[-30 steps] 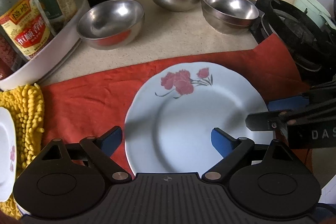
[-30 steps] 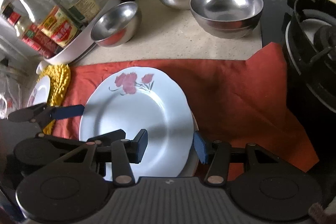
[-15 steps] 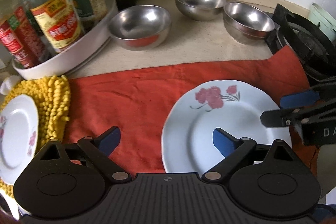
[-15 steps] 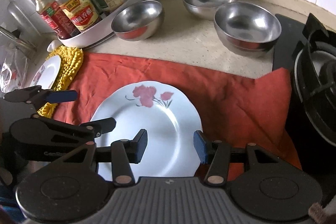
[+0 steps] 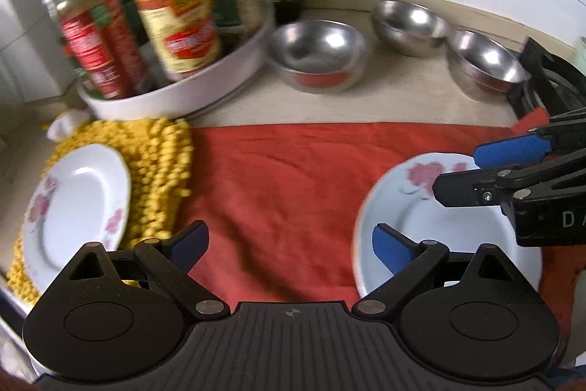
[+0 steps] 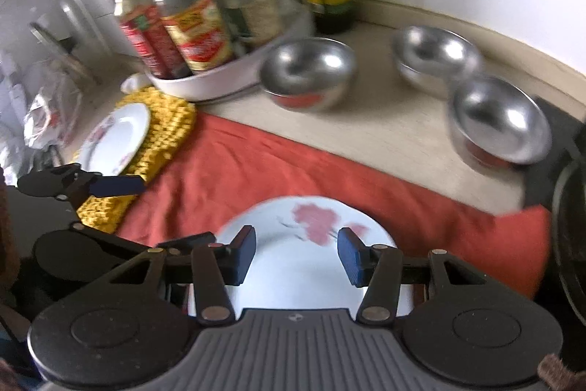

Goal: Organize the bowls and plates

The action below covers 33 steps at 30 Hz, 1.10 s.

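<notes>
A large white plate with red flowers (image 5: 403,207) (image 6: 296,266) lies on the red cloth (image 5: 274,178). My right gripper (image 6: 296,244) (image 5: 457,169) hovers over it, jaws partly apart and holding nothing. My left gripper (image 5: 287,237) (image 6: 157,211) stands wide open above bare cloth, left of that plate. A smaller flowered plate (image 5: 73,193) (image 6: 117,138) rests on a yellow mat (image 5: 161,163) at the far left. Three steel bowls (image 5: 318,50) (image 5: 410,24) (image 5: 483,61) sit on the counter behind the cloth.
A white tray (image 5: 175,90) packed with several sauce bottles stands at the back left, touching the mat's far edge. A black stove (image 5: 549,79) (image 6: 571,207) borders the cloth on the right. A tiled wall closes the back.
Both grippers have swung left and risen a little. The left one has come off the large plate onto bare cloth, and the small plate has come into view.
</notes>
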Tool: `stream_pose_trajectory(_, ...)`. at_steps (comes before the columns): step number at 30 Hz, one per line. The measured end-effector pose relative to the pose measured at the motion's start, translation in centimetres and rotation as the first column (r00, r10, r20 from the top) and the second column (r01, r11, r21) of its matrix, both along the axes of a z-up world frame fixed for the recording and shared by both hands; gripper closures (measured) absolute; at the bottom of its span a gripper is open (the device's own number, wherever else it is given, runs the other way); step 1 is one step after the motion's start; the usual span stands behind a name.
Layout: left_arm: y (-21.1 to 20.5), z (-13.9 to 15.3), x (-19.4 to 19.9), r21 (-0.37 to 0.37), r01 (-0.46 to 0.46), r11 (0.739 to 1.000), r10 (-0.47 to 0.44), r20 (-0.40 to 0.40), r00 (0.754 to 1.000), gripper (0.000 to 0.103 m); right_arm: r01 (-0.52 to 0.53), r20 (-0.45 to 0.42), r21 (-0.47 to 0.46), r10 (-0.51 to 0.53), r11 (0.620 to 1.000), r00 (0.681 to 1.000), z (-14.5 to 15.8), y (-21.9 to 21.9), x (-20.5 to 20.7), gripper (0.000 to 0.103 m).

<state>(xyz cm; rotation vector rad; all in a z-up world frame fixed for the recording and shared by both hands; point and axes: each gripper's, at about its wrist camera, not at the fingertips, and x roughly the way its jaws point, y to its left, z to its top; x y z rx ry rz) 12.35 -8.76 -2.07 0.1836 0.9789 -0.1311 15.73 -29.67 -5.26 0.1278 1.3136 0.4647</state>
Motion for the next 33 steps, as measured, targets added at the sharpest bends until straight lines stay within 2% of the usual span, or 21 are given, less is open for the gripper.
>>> stream_pose_trajectory(10,5.6,0.7,-0.2,0.007,-0.146,0.989,0.146,0.02,0.989,0.004,-0.14,0.047,0.054,0.137,0.989,0.989,0.1,7.0,1.9,0.057)
stream_pose_trajectory(17,8.7,0.6,-0.3,0.005,-0.205,0.979,0.205,0.019,0.979,0.004,-0.219,0.067,0.075,0.214,0.973,0.974,0.1,11.5,3.1,0.057)
stream_pose_trajectory(33,14.8,0.5,0.5,0.013,-0.288,0.957,0.288,0.022,0.957,0.004,-0.277,0.072,0.119,0.27,0.954,0.96,-1.1,18.9,5.0,0.057)
